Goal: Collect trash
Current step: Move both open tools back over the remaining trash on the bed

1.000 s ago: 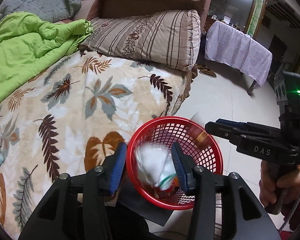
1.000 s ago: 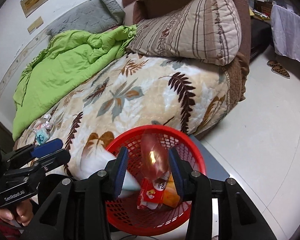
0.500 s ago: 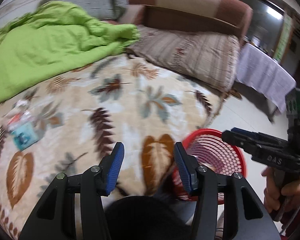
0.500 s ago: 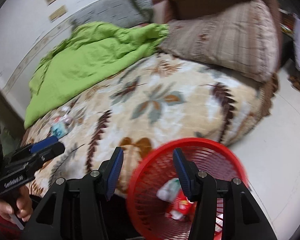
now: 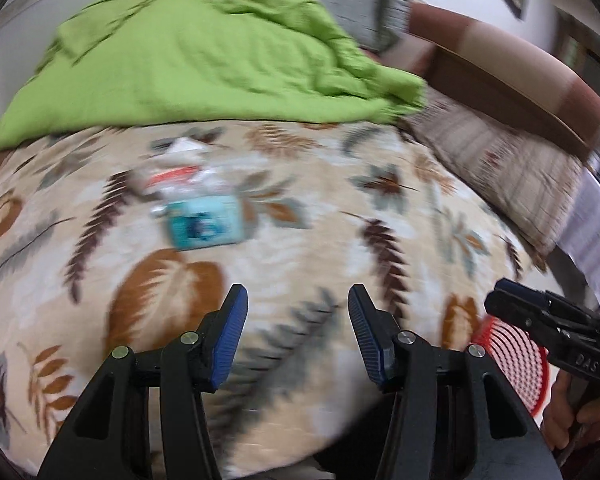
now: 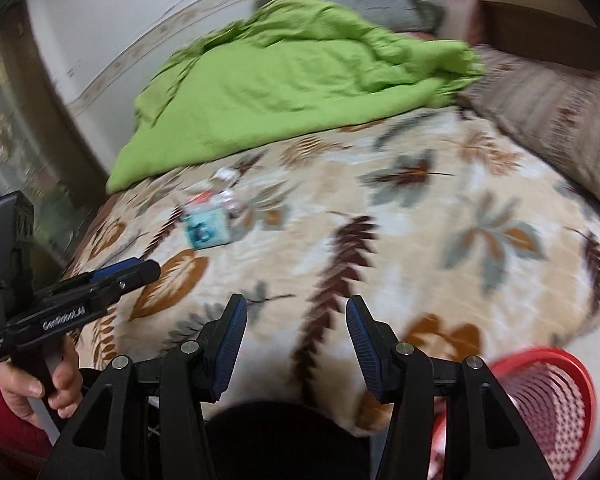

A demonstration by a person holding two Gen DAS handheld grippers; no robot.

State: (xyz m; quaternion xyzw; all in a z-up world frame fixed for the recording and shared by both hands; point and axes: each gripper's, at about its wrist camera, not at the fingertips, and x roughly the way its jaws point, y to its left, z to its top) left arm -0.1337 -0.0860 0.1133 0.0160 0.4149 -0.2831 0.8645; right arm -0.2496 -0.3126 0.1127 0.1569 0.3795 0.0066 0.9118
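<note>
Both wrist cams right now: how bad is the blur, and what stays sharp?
Left wrist view: heavy motion smear on the leaf blanket and teal packet; left gripper crisp. Right wrist view: same smear on the green quilt and red basket; right gripper sharp. Both show fisheye bowing.

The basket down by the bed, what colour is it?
Red. The basket is a red plastic mesh, seen best in the right wrist view at lower right.

Leaf-print bed (image 5: 300, 248), green quilt (image 5: 204, 60) (rumpled), striped pillow (image 5: 500, 168), white wall (image 6: 112, 20)
</note>
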